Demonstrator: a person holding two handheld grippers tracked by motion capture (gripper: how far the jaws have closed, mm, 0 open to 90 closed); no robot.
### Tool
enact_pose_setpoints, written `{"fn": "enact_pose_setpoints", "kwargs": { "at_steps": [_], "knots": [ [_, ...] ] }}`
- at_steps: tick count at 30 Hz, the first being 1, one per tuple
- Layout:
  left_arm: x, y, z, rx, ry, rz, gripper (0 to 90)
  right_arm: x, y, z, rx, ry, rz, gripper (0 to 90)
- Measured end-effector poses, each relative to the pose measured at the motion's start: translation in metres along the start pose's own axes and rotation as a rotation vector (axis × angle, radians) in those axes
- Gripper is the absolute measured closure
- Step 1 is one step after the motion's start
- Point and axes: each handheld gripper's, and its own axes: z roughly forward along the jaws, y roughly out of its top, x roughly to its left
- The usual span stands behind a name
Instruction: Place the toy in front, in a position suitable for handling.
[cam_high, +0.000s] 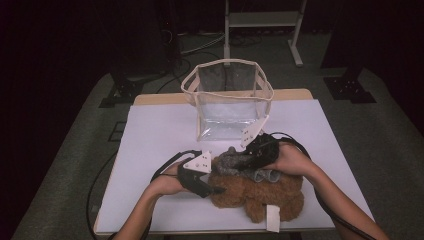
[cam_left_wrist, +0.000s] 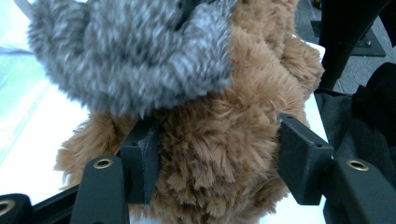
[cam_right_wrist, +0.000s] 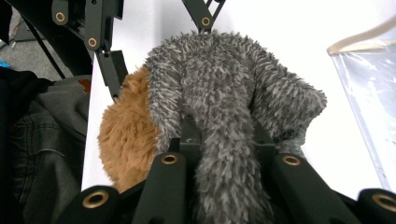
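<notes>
A brown plush toy (cam_high: 260, 197) lies on the white table cover near the front edge, with a grey plush piece (cam_high: 232, 161) draped over its top. From the left, my left gripper (cam_high: 217, 190) reaches into the brown toy. In the left gripper view, the fur of the brown toy (cam_left_wrist: 243, 93) bulges between both pads, and the left gripper (cam_left_wrist: 222, 158) is closed on it. My right gripper (cam_high: 243, 161) comes in from the right, shut on the grey piece. In the right gripper view, the grey piece (cam_right_wrist: 219, 79) runs up from between the jaws of the right gripper (cam_right_wrist: 224, 140).
A clear plastic bag (cam_high: 227, 100) with a beige rim stands open at the back middle of the white cover (cam_high: 160, 130). A white label (cam_high: 272, 218) hangs from the brown toy at the front edge. Dark floor and stands surround the table.
</notes>
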Motion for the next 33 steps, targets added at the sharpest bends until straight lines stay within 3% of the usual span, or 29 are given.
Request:
{"fn": "enact_pose_setpoints", "kwargs": {
  "at_steps": [5, 9, 13, 17, 21, 26, 33],
  "knots": [
    [-0.001, 0.001, 0.000, -0.010, -0.005, 0.003, 38.3, 0.001, -0.005, -0.006, -0.009, 0.003, 0.013, 73.2],
    [-0.001, 0.001, -0.001, -0.001, -0.009, 0.007, 38.3, 0.000, -0.016, -0.020, -0.029, -0.020, 0.030, 73.1],
    [0.001, 0.000, -0.002, -0.006, -0.013, -0.002, 38.0, -0.004, -0.034, -0.036, -0.062, -0.047, 0.076, 73.2],
    [0.002, 0.004, -0.005, -0.005, 0.003, 0.007, 33.4, -0.002, -0.048, -0.039, -0.112, -0.035, 0.118, 73.3],
    [0.000, 0.013, -0.001, -0.061, 0.023, 0.002, 25.5, 0.006, -0.044, -0.034, -0.126, -0.025, 0.091, 73.3],
    [-0.003, 0.016, 0.009, -0.024, 0.016, 0.015, 27.3, 0.013, -0.033, -0.031, -0.101, -0.034, 0.040, 73.3],
    [-0.004, 0.012, 0.008, -0.019, 0.017, 0.015, 29.1, 0.011, -0.053, -0.058, -0.132, -0.075, 0.087, 73.2]
  ]
}}
